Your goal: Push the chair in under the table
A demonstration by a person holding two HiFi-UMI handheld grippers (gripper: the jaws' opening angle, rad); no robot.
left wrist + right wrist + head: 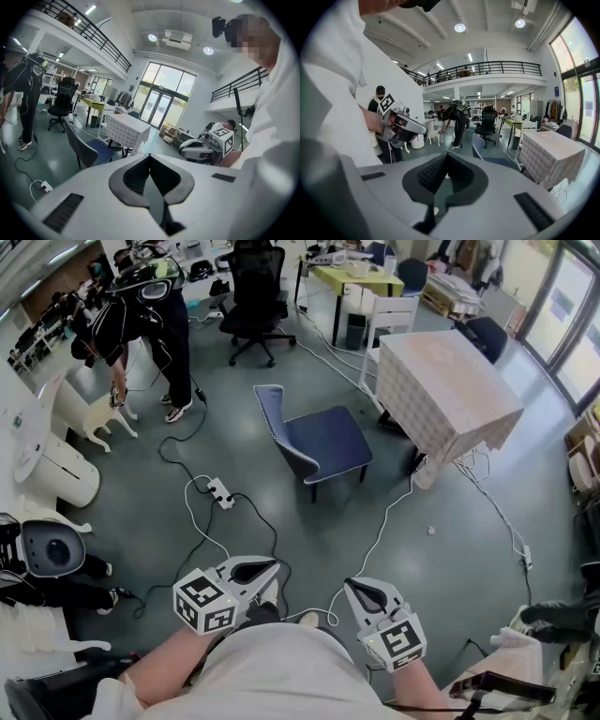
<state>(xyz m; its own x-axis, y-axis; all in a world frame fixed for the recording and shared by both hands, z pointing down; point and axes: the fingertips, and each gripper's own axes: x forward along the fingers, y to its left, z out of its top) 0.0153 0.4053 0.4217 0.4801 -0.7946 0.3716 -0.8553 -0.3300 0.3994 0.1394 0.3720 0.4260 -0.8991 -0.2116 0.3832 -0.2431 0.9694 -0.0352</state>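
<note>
A blue upholstered chair (pixel 314 442) stands on the grey floor, pulled out to the left of a table with a checked cloth (pixel 445 390). It shows small in the left gripper view as the chair (pixel 84 145) beside the table (pixel 126 129), and in the right gripper view as the chair (pixel 480 147) beside the table (pixel 551 157). My left gripper (pixel 267 568) and right gripper (pixel 354 589) are both shut and empty, held close to my body, well short of the chair.
White cables and a power strip (pixel 221 492) lie on the floor between me and the chair. A person in black (pixel 150 315) bends over at the back left near a black office chair (pixel 255 296). White machines (pixel 52 465) stand along the left.
</note>
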